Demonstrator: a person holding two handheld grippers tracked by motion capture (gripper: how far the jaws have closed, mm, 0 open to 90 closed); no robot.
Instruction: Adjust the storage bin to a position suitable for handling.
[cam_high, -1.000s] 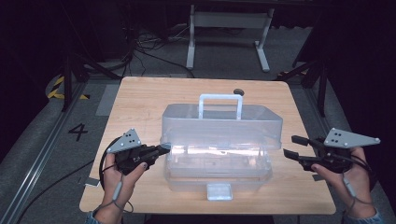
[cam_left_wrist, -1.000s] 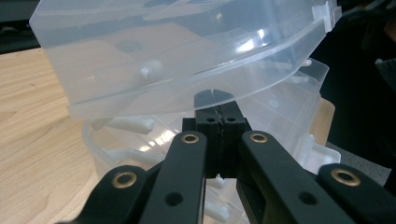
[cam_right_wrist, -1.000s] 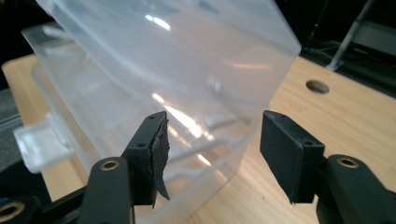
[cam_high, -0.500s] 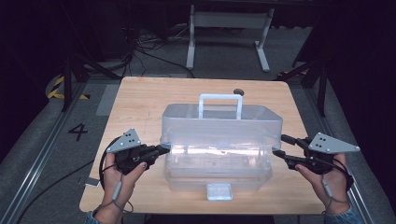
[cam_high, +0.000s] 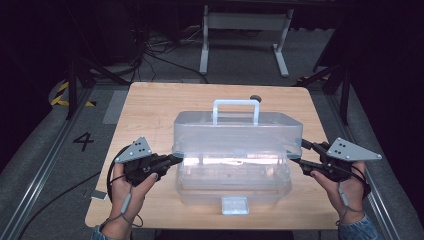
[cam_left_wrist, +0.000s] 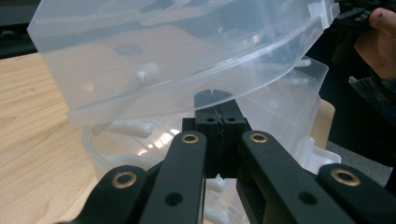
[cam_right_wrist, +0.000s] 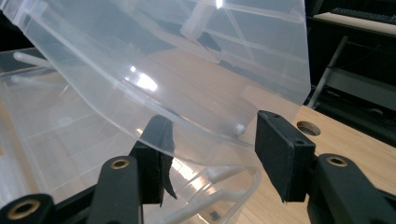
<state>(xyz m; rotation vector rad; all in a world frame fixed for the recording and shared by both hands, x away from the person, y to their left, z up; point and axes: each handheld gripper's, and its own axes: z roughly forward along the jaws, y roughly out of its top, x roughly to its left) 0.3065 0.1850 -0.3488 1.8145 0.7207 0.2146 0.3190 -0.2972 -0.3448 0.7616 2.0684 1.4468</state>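
1. A clear plastic storage box (cam_high: 232, 172) sits on the wooden table (cam_high: 150, 107), nearer the front edge than the back and roughly centred between the left and right edges.
2. Its transparent lid (cam_high: 237, 132) is raised off the box's front rim and tilts upward, with a pale carrying handle (cam_high: 236, 110) standing up on top.
3. A small clear latch tab (cam_high: 235, 205) juts from the box's front wall, close to the table's front edge.
4. The left gripper (cam_high: 172, 160) is at the box's left end, held in the person's left hand (cam_high: 125, 187). In the left gripper view its two black jaws are pressed together, pads meeting with no visible gap, right under the lid's left edge (cam_left_wrist: 187, 100). Whether a thin lip of the lid is caught between them cannot be told.
5. The right gripper (cam_high: 296, 151) is at the box's right end, held in the person's right hand (cam_high: 345, 190). Its jaws are spread and have just been closing, and the lid's right edge (cam_right_wrist: 224, 135) lies between them.
6. In the right gripper view, the left pad (cam_right_wrist: 156, 140) lies against or just behind the lid's plastic, while the right pad (cam_right_wrist: 280, 149) stands clear of it.
7. A small dark round hole (cam_high: 255, 97) lies in the table behind the box, near the back edge.
8. On the floor left of the table, a painted "4" (cam_high: 83, 141) is visible.
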